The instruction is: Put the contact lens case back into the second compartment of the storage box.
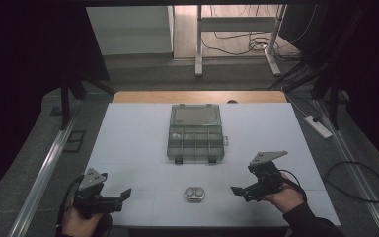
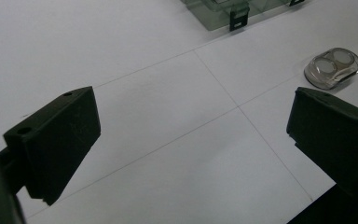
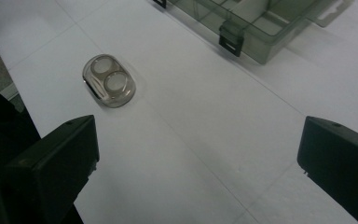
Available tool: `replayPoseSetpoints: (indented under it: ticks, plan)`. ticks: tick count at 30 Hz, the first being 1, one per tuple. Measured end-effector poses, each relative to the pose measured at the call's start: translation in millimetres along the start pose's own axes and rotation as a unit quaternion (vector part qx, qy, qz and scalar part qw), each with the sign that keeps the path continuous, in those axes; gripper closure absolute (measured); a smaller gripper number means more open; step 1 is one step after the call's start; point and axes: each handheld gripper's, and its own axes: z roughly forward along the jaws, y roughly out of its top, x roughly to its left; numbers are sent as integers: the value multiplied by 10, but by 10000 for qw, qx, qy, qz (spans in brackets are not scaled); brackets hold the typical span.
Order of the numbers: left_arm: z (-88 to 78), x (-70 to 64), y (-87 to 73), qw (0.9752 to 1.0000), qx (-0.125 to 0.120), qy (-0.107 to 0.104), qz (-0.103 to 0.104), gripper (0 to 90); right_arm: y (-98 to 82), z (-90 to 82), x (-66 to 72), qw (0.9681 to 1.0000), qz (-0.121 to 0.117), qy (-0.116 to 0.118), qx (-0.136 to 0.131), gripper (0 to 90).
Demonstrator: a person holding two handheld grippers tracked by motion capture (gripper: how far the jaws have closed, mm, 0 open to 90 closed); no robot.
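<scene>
No writing can be read on anything here. Near the table's point(image 1: 128, 148) front edge, the left gripper point(image 1: 121, 196) sits toward the left corner, jaws spread wide, holding and touching nothing. The right gripper point(image 1: 242, 190) sits toward the right side, jaws equally wide and empty. Between them, close to the front edge, lies a small clear case point(image 1: 194, 194) with two round white pads inside, apart from both grippers. Farther back, at the table's middle, stands an open compartment box point(image 1: 195, 140), its lid raised toward the far edge.
</scene>
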Motion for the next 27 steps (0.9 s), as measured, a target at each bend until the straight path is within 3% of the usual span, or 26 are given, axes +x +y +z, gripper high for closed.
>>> replayPoseSetpoints:
  ticks: [9, 27]
  plan:
    - [0, 3, 0, 10000, -1, -12, -10, 26, 79, 123, 96, 9996, -169, 211, 101, 0]
    - [-1, 4, -2, 10000, -2, -19, -18, 26, 166, 335, 239, 9980, -406, 388, 283, 0]
